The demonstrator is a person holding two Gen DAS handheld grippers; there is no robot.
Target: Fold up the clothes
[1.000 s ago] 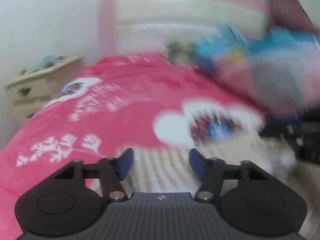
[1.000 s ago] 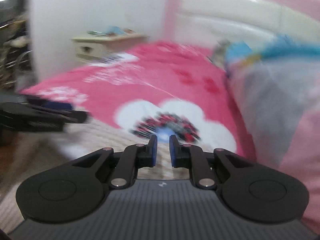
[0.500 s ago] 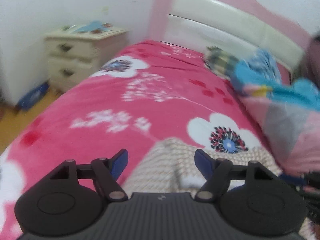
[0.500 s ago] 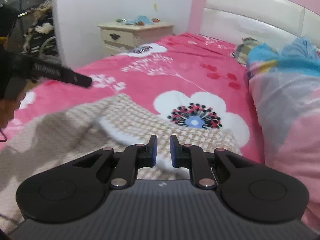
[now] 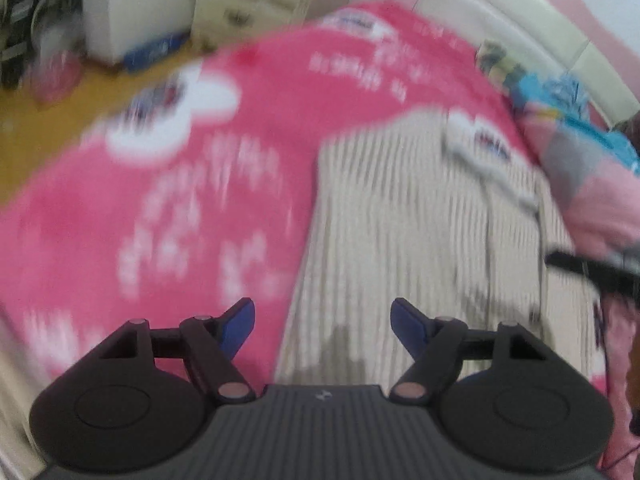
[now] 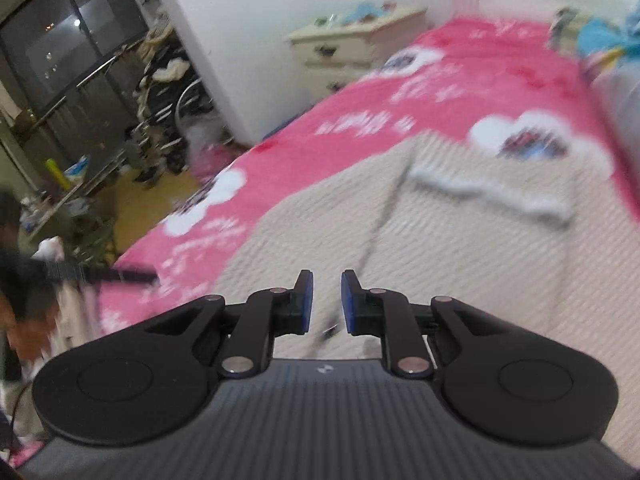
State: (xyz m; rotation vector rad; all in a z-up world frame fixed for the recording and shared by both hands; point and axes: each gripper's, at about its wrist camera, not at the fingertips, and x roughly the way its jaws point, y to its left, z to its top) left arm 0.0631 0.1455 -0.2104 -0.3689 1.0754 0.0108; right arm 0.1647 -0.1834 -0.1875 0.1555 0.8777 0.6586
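Beige checked garment [image 6: 460,240] spread flat on pink floral bedspread [image 5: 180,168], pale collar band [image 6: 492,196] showing. Left gripper [image 5: 322,322] above its edge, jaws wide apart, empty. Right gripper [image 6: 326,304] over it, narrow gap, holding nothing. Cream nightstand [image 6: 352,48] beyond.

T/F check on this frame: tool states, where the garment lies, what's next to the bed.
1. The left tool is open and empty. True.
2. The right tool clamps the beige garment. False: a narrow gap shows between its fingers, nothing in it.
3. The garment lies on the pink floral bedspread. True.
4. The garment is rolled into a ball. False: it lies spread out.
5. A cream nightstand stands beside the bed. True.
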